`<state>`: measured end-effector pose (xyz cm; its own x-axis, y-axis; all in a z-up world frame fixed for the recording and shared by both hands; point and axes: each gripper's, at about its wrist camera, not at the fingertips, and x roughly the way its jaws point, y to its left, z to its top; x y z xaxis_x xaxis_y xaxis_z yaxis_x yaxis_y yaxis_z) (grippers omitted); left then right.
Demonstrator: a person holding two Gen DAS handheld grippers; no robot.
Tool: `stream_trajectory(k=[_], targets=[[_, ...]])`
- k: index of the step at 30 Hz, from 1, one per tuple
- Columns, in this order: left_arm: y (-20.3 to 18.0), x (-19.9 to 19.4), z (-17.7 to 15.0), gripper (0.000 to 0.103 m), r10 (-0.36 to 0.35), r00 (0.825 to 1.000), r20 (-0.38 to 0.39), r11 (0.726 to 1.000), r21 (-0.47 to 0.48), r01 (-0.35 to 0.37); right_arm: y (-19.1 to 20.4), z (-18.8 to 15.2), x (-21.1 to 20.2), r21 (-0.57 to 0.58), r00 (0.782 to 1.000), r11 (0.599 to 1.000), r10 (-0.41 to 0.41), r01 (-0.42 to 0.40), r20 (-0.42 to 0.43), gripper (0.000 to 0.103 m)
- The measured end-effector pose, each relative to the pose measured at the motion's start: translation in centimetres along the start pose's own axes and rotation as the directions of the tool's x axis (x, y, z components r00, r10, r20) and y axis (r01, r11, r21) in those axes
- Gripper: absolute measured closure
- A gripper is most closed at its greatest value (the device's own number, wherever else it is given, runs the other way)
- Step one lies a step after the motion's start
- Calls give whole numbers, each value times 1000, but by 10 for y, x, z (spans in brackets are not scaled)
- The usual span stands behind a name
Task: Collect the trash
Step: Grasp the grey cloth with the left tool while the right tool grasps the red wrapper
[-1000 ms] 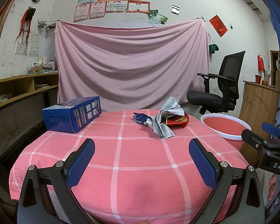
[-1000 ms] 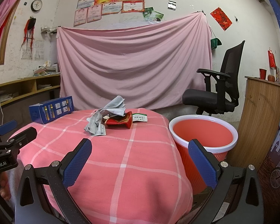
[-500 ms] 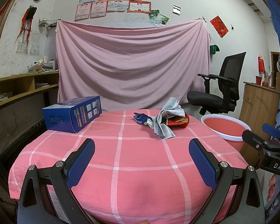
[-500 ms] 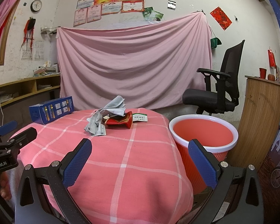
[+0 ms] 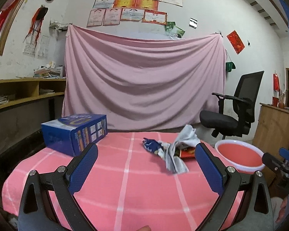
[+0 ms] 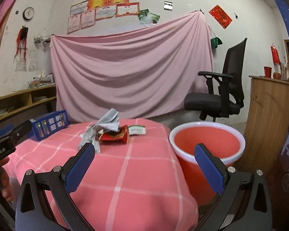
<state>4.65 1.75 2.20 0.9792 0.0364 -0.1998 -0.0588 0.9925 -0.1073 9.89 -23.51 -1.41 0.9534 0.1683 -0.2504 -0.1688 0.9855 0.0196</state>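
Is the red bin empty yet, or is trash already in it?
Empty as far as visible: the red bin shows only bare inner wall; its bottom is hidden.

We see the trash pile (image 5: 173, 152) lying mid-surface (image 5: 125, 182), with the box (image 5: 75, 132) on the surface to its left. The bucket (image 6: 206, 144) stands beside the surface's right edge, the chair (image 6: 219, 94) behind it.

Soft matt cloth in pink check covers the bench (image 5: 125, 182). The crumpled grey rag (image 5: 175, 154) looks like limp fabric; the red wrapper (image 6: 115, 135) and the dark blue wrapper (image 5: 151, 146) are glossy foil. The bucket (image 6: 239, 140) is smooth plastic with a white rim. The blue box (image 5: 75, 132) is printed cardboard. Each hand-held gripper's pads (image 6: 79, 165) are dimpled blue rubber on matt black frames.
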Motion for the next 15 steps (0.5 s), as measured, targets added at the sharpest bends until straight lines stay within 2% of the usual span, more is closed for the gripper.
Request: stream_trajectory(k=[8, 12, 15], targets=[[-1, 50, 22, 5, -49, 999, -15, 999, -19, 48, -8, 25, 37, -47, 998, 999, 3, 0, 57, 0], [-3, 82, 23, 5, -64, 991, -118, 998, 13, 66, -9, 34, 64, -56, 999, 998, 18, -16, 37, 0], [1, 97, 16, 5, -111, 975, -194, 994, -33, 107, -5, 38, 80, -75, 1000, 997, 29, -28, 11, 0]])
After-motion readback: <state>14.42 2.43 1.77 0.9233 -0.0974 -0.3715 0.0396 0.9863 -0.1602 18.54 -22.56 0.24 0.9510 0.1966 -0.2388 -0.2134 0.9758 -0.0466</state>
